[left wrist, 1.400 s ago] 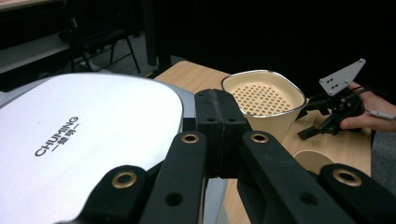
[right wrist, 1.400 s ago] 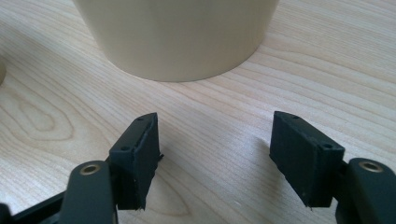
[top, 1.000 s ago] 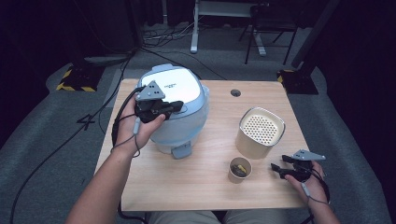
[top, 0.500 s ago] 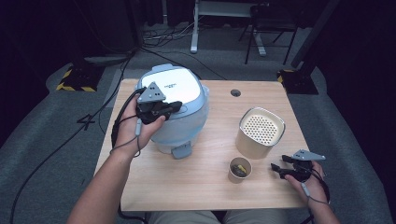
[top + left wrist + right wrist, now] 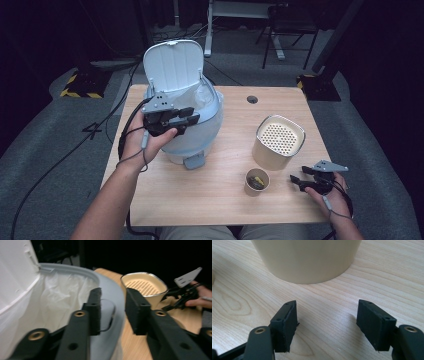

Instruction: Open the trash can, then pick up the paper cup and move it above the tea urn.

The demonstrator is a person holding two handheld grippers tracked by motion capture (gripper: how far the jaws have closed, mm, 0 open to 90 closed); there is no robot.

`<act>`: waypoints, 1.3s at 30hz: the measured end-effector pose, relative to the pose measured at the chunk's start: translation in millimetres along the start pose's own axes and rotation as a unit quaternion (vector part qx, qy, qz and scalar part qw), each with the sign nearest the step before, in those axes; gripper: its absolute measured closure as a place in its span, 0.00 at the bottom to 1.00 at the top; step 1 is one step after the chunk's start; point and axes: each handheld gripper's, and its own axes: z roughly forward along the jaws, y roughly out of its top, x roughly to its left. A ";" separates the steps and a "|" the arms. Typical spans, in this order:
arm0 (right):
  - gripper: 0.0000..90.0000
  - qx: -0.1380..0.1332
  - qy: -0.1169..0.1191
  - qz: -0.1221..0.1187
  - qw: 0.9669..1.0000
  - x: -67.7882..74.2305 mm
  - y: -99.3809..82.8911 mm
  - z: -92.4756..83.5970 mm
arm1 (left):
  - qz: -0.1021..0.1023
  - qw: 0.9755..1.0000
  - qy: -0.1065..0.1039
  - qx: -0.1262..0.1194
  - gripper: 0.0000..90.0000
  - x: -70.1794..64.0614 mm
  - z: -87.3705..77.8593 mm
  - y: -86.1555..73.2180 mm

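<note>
high view: pale blue lidded bin (image 5: 200,132) near table's left edge, lid now standing open, liner exposed
left gripper (image 5: 172,121): jaws spread, hovering at bin rim
right gripper (image 5: 309,182): jaws spread, resting idle near right edge

Contents of the small paper cup (image 5: 257,180) too small to tell; cream container (image 5: 307,257) top cut off.

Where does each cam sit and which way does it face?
High view: above the person's side, facing forward and down on the table; both forearms, left claw by the open bin, right claw.
Left gripper view: on the left claw, looking over the bin rim toward the beige container; its jaws apart.
Right gripper view: on the right claw, low over the table, facing the container's base.
Shared: the beige container.
</note>
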 end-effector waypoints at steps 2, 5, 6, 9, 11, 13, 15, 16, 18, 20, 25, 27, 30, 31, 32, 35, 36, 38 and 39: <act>0.37 0.000 0.000 0.000 1.000 -0.1 0.1 0.0 | 0.019 1.000 -0.004 -0.015 0.63 -5.1 -3.4 -1.1; 0.37 0.000 0.001 0.000 1.000 -0.2 0.3 0.2 | 0.026 0.999 -0.011 -0.026 0.56 -13.0 -9.7 -4.3; 0.37 0.001 0.001 -0.002 1.000 -0.3 0.3 0.1 | 0.032 0.999 -0.005 -0.026 0.54 -17.2 -12.5 -6.8; 0.39 -0.001 -0.004 -0.006 1.000 2.2 -0.1 -0.6 | 0.041 0.999 0.009 -0.023 0.50 -23.4 -16.3 -12.6; 0.39 0.004 -0.009 -0.004 1.000 4.5 0.5 -1.4 | 0.040 0.999 0.011 -0.020 0.49 -26.9 -19.1 -18.5; 0.40 -0.006 -0.009 -0.018 1.000 9.5 4.3 -5.2 | 0.037 0.999 0.011 -0.021 0.49 -29.5 -21.7 -25.2; 0.40 -0.019 0.000 -0.022 1.000 13.5 8.4 -10.4 | 0.036 0.999 0.010 -0.019 0.48 -32.1 -24.1 -32.4; 0.40 -0.019 0.000 -0.022 1.000 13.5 8.4 -10.4 | 0.034 0.999 0.009 -0.017 0.48 -33.6 -25.1 -36.5; 0.40 -0.030 0.009 -0.026 0.999 17.6 12.1 -15.3 | 0.032 0.999 0.008 -0.012 0.47 -36.5 -26.9 -45.6; 0.39 -0.036 0.023 -0.027 0.999 21.5 14.6 -18.0 | 0.031 0.999 0.009 -0.001 0.46 -38.8 -28.4 -55.7; 0.38 -0.040 0.052 -0.033 0.997 31.7 18.0 -17.7 | 0.014 0.999 0.025 0.019 0.45 -38.3 -29.3 -86.7; 0.38 -0.041 0.060 -0.040 0.997 35.7 20.2 -17.5 | 0.004 0.999 0.032 0.028 0.44 -34.5 -27.2 -101.0; 0.38 -0.050 0.073 -0.044 0.995 41.9 24.0 -18.3 | -0.011 0.998 0.046 0.045 0.44 -27.2 -22.3 -122.1; 0.38 -0.052 0.077 -0.044 0.995 44.2 24.9 -19.0 | -0.022 0.998 0.046 0.048 0.44 -24.2 -20.4 -128.8; 0.39 -0.053 0.080 -0.044 0.994 46.5 25.7 -19.8 | -0.032 0.997 0.043 0.053 0.44 -20.7 -17.9 -135.2; 0.38 -0.054 0.088 -0.043 0.994 52.6 28.0 -21.7 | -0.053 0.995 0.044 0.076 0.43 -10.8 -11.4 -153.6; 0.38 -0.055 0.091 -0.043 0.993 55.3 28.5 -22.0 | -0.057 0.994 0.046 0.082 0.42 -9.4 -9.4 -157.4; 0.36 -0.056 0.097 -0.045 0.993 58.7 28.9 -22.0 | -0.055 0.992 0.056 0.102 0.42 -6.1 -3.9 -166.3; 0.34 -0.058 0.102 -0.046 0.992 62.5 29.2 -21.5 | -0.054 0.990 0.060 0.112 0.41 -4.9 -1.1 -170.1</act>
